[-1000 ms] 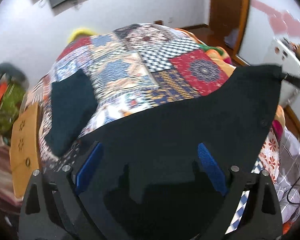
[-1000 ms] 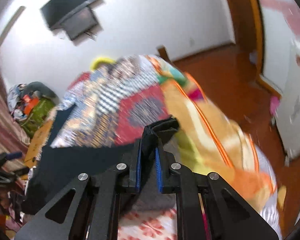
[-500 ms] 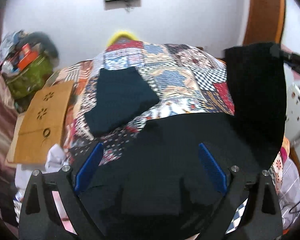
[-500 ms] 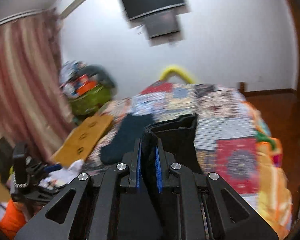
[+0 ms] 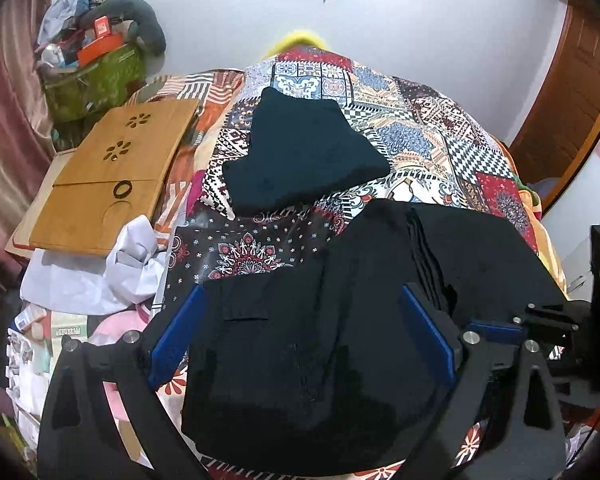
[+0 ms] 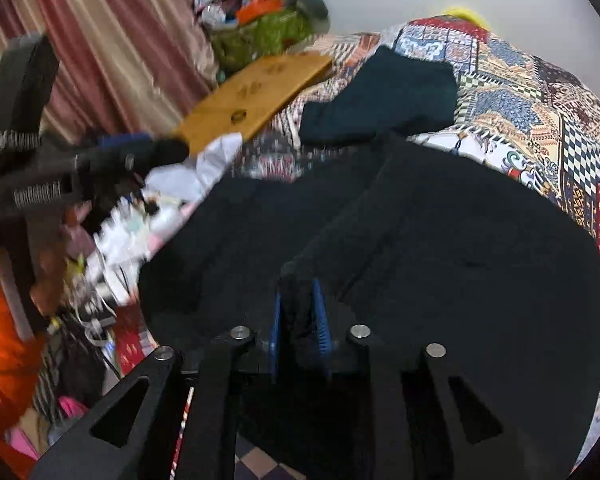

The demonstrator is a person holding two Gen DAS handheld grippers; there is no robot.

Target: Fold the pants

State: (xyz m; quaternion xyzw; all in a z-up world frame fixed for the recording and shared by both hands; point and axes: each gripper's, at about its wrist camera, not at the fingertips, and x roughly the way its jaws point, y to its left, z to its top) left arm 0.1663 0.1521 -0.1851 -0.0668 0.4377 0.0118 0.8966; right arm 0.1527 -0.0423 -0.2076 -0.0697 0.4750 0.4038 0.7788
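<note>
On the patchwork bed [image 5: 440, 120], black pants [image 5: 320, 340] lie doubled over, the fold-over step nearly done: right gripper [image 6: 298, 320], just easing apart, barely pinches an edge, left gripper [image 5: 300, 340] spread wide; next, release and smooth.

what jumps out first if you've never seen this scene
The black pants fill the foreground, spread on a loud patchwork bedspread. The right gripper has a fold of them between its blue pads, its jaws just opening. Behind lies a dark teal folded garment, with a wooden lap desk at the left.
</note>
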